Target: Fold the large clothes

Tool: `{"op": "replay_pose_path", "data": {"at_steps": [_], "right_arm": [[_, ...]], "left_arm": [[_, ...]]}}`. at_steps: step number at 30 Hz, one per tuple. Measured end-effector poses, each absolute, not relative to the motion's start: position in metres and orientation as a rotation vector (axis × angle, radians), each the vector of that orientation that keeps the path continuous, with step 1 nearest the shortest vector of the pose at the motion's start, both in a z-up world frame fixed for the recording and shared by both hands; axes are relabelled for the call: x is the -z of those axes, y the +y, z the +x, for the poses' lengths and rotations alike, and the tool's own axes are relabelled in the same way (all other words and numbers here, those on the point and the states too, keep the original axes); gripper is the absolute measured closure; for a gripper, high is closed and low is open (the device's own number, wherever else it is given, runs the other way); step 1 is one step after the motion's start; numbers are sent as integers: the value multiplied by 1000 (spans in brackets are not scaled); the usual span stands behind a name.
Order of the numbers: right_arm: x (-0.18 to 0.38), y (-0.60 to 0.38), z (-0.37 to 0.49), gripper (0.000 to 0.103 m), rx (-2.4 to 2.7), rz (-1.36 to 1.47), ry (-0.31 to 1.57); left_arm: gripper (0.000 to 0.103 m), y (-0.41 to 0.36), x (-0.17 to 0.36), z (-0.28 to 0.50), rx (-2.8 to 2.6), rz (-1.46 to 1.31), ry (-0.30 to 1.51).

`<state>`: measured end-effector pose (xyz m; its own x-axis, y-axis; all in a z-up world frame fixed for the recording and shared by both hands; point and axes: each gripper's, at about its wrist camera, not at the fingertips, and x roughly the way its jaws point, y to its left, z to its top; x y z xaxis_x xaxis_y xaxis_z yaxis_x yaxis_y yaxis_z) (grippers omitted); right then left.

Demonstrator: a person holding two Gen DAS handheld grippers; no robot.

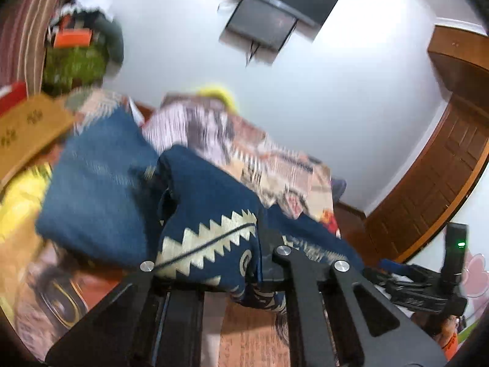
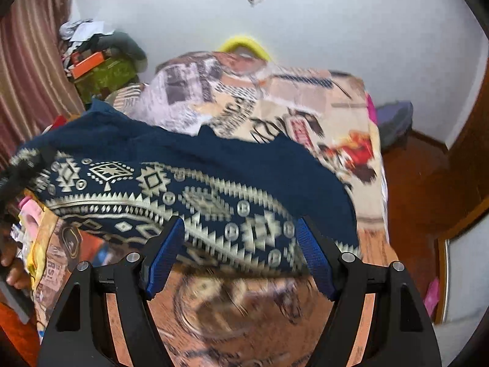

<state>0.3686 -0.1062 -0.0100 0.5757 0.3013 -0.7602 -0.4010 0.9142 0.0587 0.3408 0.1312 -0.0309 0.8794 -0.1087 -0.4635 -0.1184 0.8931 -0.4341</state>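
Observation:
A large navy garment [image 2: 195, 165] with a cream geometric pattern lies spread across a bed covered by a printed sheet [image 2: 330, 113]. My right gripper [image 2: 240, 226] is open, its blue fingers [image 2: 166, 253] standing wide apart at the garment's near patterned hem; the cloth passes between them. In the left wrist view the same garment [image 1: 201, 202] is bunched and lifted, and my left gripper [image 1: 214, 263] is shut on its patterned edge. The left fingertips are hidden under the cloth.
A cluttered pile with an orange box [image 2: 88, 64] stands at the bed's far left by a striped curtain [image 2: 27, 70]. A brown wooden door [image 1: 434, 177] is on the right. Yellow cloth [image 1: 18, 202] lies at the left. Wooden floor [image 2: 412, 183] runs right of the bed.

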Motion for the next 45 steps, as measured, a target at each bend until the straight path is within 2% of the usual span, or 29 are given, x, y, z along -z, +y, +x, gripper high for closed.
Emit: {"op": "replay_pose_path", "data": {"at_steps": [6,14,19,24,30,34,38,40,42,45], "right_arm": [[44,-47,390,30,-569,-95,968],[134,24,393,29,-719,-85,1170],[116,-10,395,31,-717,-32,1161],[79,-84,373,30,-572,-34,1010],[63,-157,356,30,-405,-17,964],[63,-183,347,30,-370,9,974],[65,-191,341,30,-380,50,994],[63,-188,340,30,-386,58,996],[57,-184,335,30,-404,64,991],[47,-170,331,30,-443,59,958]], "left_arm": [[94,148,3,336,-73,-374,398],[94,139,31,350,-66,-303,437],[94,111,28,362,-13,-226,431],[94,62,33,377,96,-144,473],[94,-1,92,396,266,-24,697],[94,-8,144,398,302,-17,877],[93,-4,148,382,301,-11,876],[85,-6,142,371,312,20,859],[67,-11,133,359,353,53,857],[46,-13,114,343,340,78,809]]}}
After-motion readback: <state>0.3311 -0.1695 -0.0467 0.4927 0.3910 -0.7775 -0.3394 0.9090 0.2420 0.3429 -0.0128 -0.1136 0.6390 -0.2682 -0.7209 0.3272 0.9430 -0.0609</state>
